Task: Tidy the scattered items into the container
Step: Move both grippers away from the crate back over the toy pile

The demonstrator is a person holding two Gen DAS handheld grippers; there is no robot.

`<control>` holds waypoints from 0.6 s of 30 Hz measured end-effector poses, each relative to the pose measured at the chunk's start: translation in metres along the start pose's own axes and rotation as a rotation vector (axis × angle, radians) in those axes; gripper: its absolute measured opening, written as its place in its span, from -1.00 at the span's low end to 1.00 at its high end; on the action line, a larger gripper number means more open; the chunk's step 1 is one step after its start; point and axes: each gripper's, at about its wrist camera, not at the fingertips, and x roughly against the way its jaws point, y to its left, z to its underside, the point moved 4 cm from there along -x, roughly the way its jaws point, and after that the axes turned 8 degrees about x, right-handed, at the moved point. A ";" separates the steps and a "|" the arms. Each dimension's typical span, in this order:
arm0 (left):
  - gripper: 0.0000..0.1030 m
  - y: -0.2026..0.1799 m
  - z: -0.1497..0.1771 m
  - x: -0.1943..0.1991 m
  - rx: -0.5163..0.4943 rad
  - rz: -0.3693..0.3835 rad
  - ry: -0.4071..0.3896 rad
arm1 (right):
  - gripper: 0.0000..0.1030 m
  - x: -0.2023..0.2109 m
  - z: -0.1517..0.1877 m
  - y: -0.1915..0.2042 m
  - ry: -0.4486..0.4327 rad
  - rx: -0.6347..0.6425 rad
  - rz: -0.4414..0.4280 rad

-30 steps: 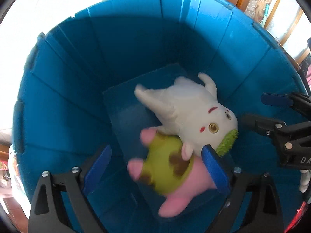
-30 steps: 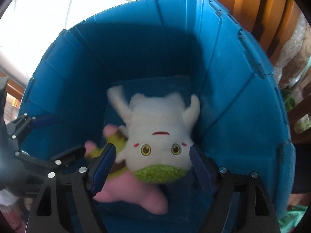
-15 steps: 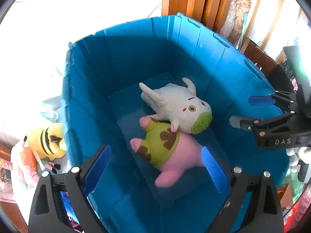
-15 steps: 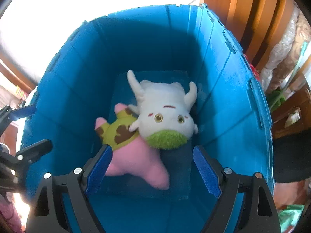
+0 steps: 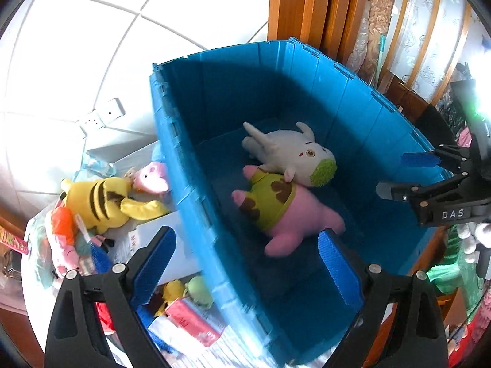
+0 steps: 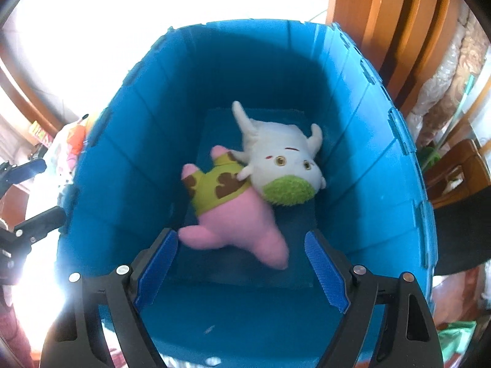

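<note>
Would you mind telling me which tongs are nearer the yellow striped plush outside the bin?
Left. The left tongs straddle the blue bin wall beside the yellow striped plush; the right tongs hang over the bin's far side.

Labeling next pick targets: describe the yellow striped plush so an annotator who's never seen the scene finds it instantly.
Start at the big blue bin and look just outside its left wall, at the pile of toys on the white surface there. The yellow plush lies on top of that pile, beside a small pink plush. It alone is bright yellow with dark stripes across its back.
</note>
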 end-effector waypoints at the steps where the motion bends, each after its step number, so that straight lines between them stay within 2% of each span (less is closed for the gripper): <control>1: 0.85 0.005 0.004 0.004 0.002 0.000 -0.001 | 0.66 0.002 0.001 0.007 -0.001 0.003 0.001; 18: 0.85 0.081 0.065 0.052 0.050 -0.004 -0.014 | 0.66 0.021 0.017 0.088 -0.002 0.021 0.017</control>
